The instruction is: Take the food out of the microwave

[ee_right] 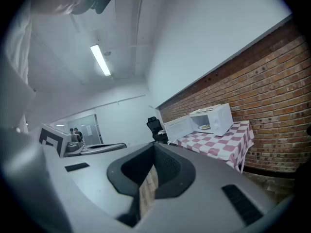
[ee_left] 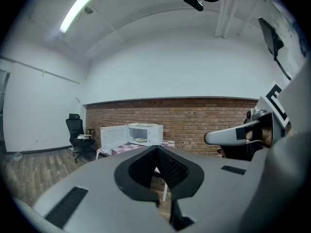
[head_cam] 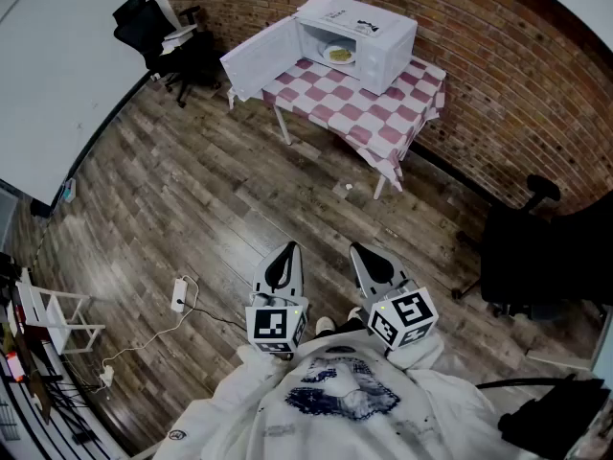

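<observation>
A white microwave (head_cam: pixel 369 29) stands far off on a table with a pink-and-white checked cloth (head_cam: pixel 354 113), against the brick wall. Its door (head_cam: pixel 259 57) hangs open to the left. Inside sits a plate of yellowish food (head_cam: pixel 338 54), also visible as the plate (ee_left: pixel 141 140) and the plate (ee_right: pixel 205 127) in the gripper views. Both grippers are held close to my body, well short of the table. My left gripper (head_cam: pixel 289 249) and right gripper (head_cam: pixel 360 251) point toward the microwave, jaws together, nothing in them. The left gripper's tips (ee_left: pixel 156 150) and the right gripper's tips (ee_right: pixel 154 146) meet.
Wood-plank floor lies between me and the table. A black office chair (head_cam: pixel 153 29) stands left of the table; another dark chair (head_cam: pixel 536 252) is at the right. A power strip with a cable (head_cam: pixel 179 295) lies on the floor at left, near a white rack (head_cam: pixel 53 319).
</observation>
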A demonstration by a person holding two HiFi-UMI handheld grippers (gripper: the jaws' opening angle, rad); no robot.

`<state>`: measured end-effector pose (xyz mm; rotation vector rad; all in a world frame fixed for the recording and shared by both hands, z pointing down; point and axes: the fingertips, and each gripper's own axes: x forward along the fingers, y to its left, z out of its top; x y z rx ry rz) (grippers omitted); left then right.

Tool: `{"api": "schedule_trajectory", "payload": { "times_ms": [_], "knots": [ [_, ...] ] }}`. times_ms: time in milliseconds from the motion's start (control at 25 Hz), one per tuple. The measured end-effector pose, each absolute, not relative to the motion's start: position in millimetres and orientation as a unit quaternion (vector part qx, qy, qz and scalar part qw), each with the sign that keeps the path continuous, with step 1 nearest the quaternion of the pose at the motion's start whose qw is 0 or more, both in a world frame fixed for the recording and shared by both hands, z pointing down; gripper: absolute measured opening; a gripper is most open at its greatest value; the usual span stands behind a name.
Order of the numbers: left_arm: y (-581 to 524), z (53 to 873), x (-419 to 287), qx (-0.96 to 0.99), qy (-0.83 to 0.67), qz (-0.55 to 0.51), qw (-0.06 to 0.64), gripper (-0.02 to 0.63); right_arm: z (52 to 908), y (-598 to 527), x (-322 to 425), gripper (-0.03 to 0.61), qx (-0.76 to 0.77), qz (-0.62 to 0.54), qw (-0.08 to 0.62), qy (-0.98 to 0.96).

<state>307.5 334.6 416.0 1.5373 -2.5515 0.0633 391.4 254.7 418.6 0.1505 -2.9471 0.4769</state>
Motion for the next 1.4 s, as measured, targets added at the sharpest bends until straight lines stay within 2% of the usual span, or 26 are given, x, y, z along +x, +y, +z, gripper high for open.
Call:
{"api": "schedule_trajectory", "payload": {
  "times_ms": [400,1040,1400],
  "knots": [
    [318.6,404.9,306.3,0.515,-0.854,0.023,0.068,0.008,416.0,251.1,380.5,0.013,0.028,0.152,0.077,-0.985],
    [274.4,410.4,342.0,0.501,-0.862,0.036,0.076,0.008,426.9,201.4,410.5,0.013,0.001,0.185,0.072,-0.98],
    [256.1,418.8,332.0,0.5,-0.862,0.031,0.08,0.008,438.3,179.7,405.0,0.014,0.009,0.189,0.082,-0.979]
  ]
}}
